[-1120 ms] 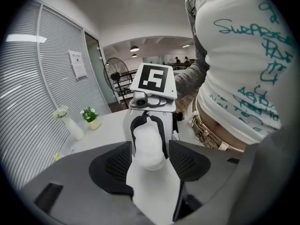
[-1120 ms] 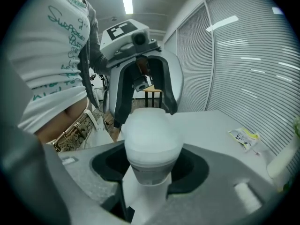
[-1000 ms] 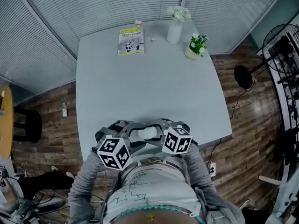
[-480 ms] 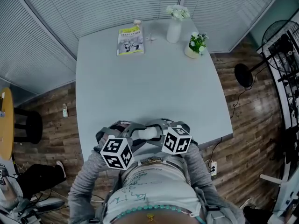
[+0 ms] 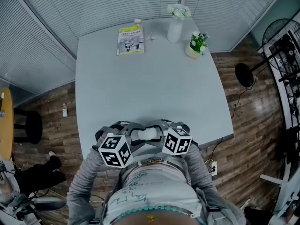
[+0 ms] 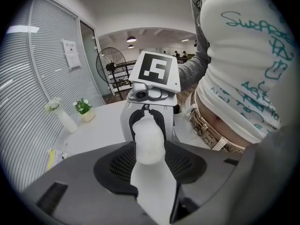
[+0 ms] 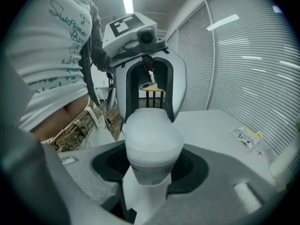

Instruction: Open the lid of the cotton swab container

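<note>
Doubly pinching cotton swab container point(image 5: 149, 134) at near desk point(image 5: 140, 78) edge: with left claw point(image 6: 150, 153), just closing onto one end, and with right claw point(image 7: 152, 158) gripping the other.

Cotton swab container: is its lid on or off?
On, it seems: in the right gripper view the small frosted white plastic container shows its two parts joined, no gap or swabs visible.

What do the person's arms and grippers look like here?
The left gripper and right gripper have grey shells, black pads and a black-and-white marker cube each; the sleeves are grey. The left gripper's jaws have just been closing on the cotton swab container.
</note>
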